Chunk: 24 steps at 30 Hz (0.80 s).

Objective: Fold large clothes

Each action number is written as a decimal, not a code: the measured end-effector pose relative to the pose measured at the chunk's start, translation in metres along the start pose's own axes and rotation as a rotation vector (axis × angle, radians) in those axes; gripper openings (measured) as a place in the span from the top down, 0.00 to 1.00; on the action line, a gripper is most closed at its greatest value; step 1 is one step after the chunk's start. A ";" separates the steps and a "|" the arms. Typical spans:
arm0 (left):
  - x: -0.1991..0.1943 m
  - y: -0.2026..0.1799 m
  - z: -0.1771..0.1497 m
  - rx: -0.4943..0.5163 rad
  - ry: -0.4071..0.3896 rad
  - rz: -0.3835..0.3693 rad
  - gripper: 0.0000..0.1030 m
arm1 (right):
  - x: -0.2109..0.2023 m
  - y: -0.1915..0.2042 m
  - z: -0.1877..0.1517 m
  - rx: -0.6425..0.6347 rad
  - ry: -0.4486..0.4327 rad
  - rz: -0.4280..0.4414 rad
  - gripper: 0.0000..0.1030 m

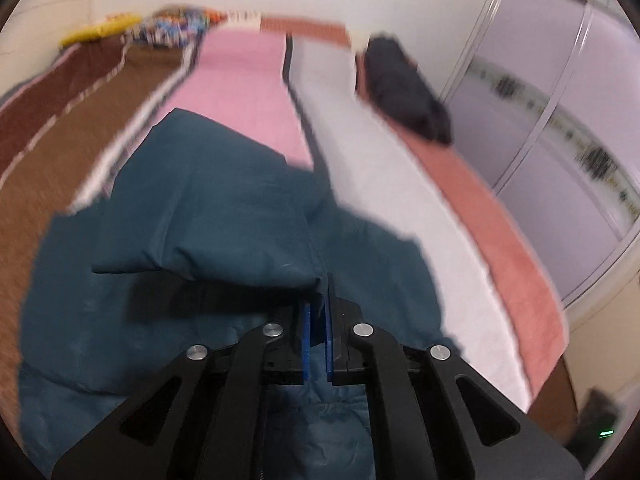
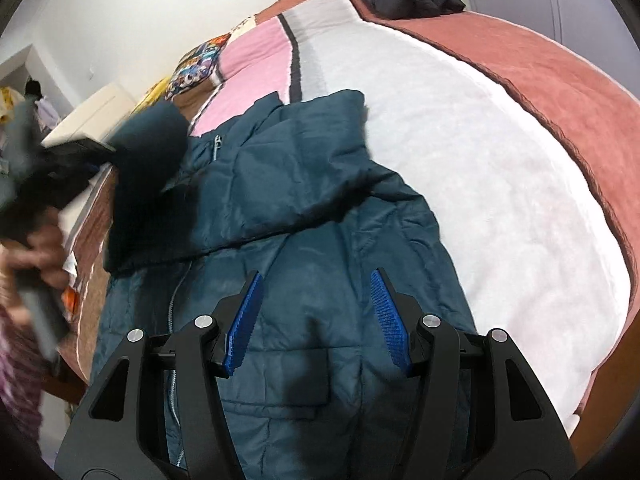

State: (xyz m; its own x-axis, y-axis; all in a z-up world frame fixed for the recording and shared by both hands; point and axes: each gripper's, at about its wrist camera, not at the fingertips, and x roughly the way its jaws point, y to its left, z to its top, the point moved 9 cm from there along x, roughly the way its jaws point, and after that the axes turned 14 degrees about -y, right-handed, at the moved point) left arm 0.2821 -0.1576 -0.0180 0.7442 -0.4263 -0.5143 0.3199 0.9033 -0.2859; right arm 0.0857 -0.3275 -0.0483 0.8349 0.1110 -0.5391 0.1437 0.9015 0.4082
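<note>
1. The teal padded jacket (image 2: 304, 208) is smooth synthetic cloth with a faint sheen and a metal zipper (image 2: 216, 145).
2. The bed's striped blanket (image 2: 460, 168) looks soft and fleecy, matt.
3. The right gripper (image 2: 316, 312) is matt black plastic with ribbed blue pads (image 2: 244, 320) and shiny metal pins.

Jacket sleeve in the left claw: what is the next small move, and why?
Probably carry the sleeve further across the jacket and lay it on the chest. The left claw is shut on the fabric and holds it lifted, while the right claw hovers open above the body.
</note>
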 end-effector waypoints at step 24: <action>-0.133 0.129 -0.060 -0.008 -0.005 0.155 0.47 | 0.083 0.039 0.028 0.081 0.064 0.022 0.40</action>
State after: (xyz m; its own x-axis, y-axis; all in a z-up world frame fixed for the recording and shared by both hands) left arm 0.1891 0.0129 -0.0351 0.7870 -0.2819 -0.5488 0.1964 0.9577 -0.2103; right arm 0.1755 -0.2951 -0.0569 0.8030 0.1596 -0.5742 0.1702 0.8619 0.4776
